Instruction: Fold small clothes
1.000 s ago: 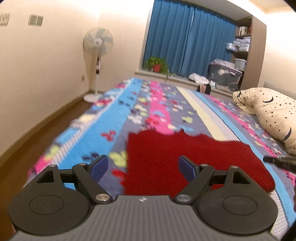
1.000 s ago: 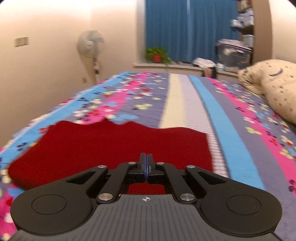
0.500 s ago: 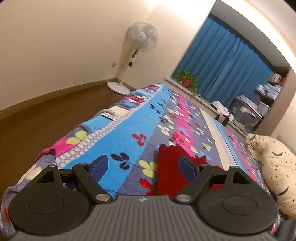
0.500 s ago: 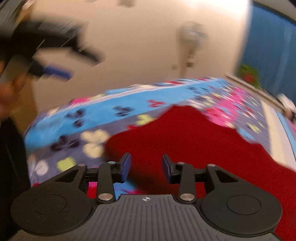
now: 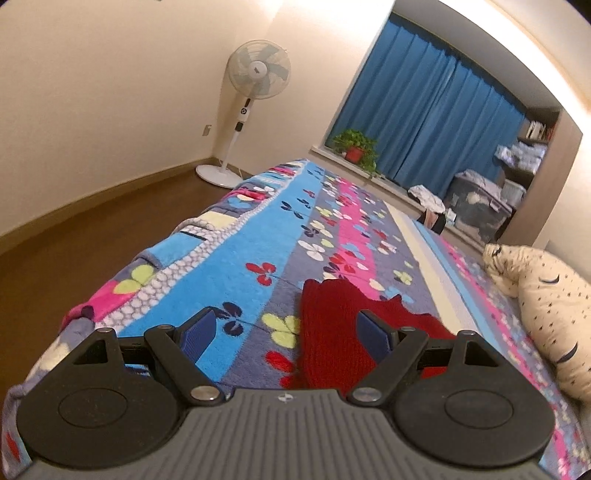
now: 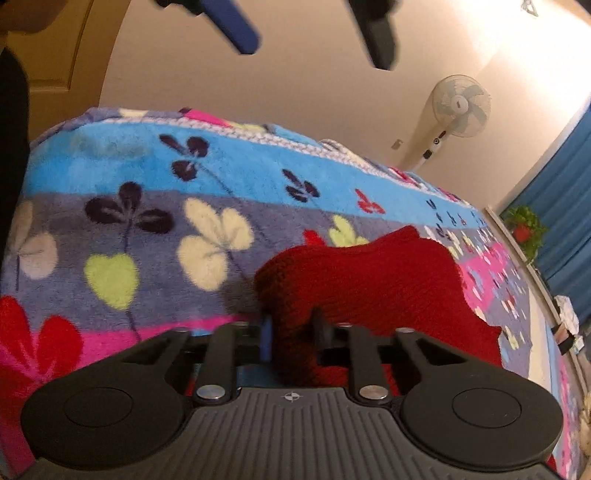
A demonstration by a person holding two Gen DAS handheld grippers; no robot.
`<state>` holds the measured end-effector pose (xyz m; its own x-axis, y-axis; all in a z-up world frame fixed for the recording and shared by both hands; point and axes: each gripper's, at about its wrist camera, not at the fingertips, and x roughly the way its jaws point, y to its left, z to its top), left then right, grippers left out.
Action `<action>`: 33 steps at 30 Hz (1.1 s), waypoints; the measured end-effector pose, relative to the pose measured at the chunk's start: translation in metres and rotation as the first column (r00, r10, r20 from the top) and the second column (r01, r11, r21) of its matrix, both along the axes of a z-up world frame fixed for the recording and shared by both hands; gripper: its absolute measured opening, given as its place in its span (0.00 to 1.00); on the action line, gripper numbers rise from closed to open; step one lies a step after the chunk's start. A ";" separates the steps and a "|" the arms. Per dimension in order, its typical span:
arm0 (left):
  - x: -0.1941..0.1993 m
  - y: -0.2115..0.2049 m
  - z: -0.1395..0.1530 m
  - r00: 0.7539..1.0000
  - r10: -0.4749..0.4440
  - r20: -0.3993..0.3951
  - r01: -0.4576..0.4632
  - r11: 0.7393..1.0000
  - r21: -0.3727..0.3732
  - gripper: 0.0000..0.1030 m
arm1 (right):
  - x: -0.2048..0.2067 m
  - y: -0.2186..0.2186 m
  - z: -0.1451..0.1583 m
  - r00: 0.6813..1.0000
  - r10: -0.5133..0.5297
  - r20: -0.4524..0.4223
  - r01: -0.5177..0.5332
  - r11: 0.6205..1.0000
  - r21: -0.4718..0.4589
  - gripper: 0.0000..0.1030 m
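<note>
A dark red knitted garment (image 5: 332, 332) lies on the flowered bedspread (image 5: 258, 258). My left gripper (image 5: 284, 332) is open and empty, held above the garment's left edge. In the right wrist view the garment (image 6: 369, 280) bunches up between the fingers of my right gripper (image 6: 291, 332), which is shut on a thick fold of it near its corner. The left gripper's fingers (image 6: 236, 26) show at the top of the right wrist view, well above the bed.
A cream star-print pillow (image 5: 546, 310) lies at the bed's right. A standing fan (image 5: 255, 92) is by the wall left of the bed. Blue curtains (image 5: 436, 122), a potted plant (image 5: 354, 147) and storage boxes (image 5: 480, 210) stand beyond the bed. Wooden floor (image 5: 74, 236) lies to the left.
My right gripper opened, swung to the garment's left corner and closed on a fold of it. My left gripper stayed open and shifted to the garment's left edge.
</note>
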<state>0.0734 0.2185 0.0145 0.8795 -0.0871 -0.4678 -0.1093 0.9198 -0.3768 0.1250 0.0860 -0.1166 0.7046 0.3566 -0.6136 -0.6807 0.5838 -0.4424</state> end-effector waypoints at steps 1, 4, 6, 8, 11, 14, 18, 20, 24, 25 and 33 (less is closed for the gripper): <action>0.000 0.001 0.001 1.000 0.000 -0.001 0.000 1.000 -0.002 0.85 | 0.001 -0.003 0.003 1.000 -0.007 -0.005 0.007 1.000 0.028 0.14; 0.001 0.002 0.000 1.000 0.000 -0.007 0.000 1.000 0.001 0.85 | -0.001 -0.011 0.017 1.000 -0.011 0.014 0.009 0.995 0.102 0.13; 0.001 0.004 0.000 1.000 0.009 -0.012 -0.009 1.000 -0.009 0.85 | -0.001 -0.018 0.028 1.000 -0.014 0.012 0.012 0.990 0.142 0.13; 0.000 0.007 0.000 1.000 0.016 -0.010 -0.016 0.999 -0.037 0.85 | -0.003 -0.023 0.036 1.000 -0.010 0.021 0.006 0.989 0.150 0.13; -0.002 0.008 0.001 1.000 0.022 -0.009 -0.023 0.998 -0.063 0.85 | -0.004 -0.027 0.041 1.000 -0.007 0.018 0.004 0.987 0.160 0.13; -0.001 0.005 0.003 1.000 0.025 -0.014 -0.025 0.999 -0.046 0.85 | -0.005 -0.025 0.042 1.000 -0.001 0.021 -0.002 0.990 0.138 0.13; -0.002 0.005 0.004 1.000 0.024 -0.010 -0.024 0.998 -0.053 0.85 | -0.008 -0.027 0.046 0.999 -0.036 0.011 0.034 0.986 0.163 0.13; -0.004 0.004 0.005 1.000 0.018 -0.002 -0.018 0.998 -0.061 0.85 | -0.011 -0.031 0.047 0.999 -0.046 0.006 0.045 0.983 0.177 0.13; 0.000 0.001 0.003 1.000 0.006 -0.012 -0.007 0.999 -0.032 0.85 | -0.014 -0.037 0.048 0.999 -0.052 0.000 0.051 0.981 0.189 0.13; 0.002 0.000 0.003 1.000 0.005 -0.016 -0.005 1.000 -0.028 0.85 | -0.013 -0.038 0.050 0.999 -0.054 0.003 0.052 0.980 0.192 0.13; -0.004 -0.003 0.002 1.000 0.012 -0.008 -0.012 0.999 -0.029 0.85 | -0.004 -0.062 0.074 0.993 -0.105 -0.048 0.114 0.949 0.293 0.13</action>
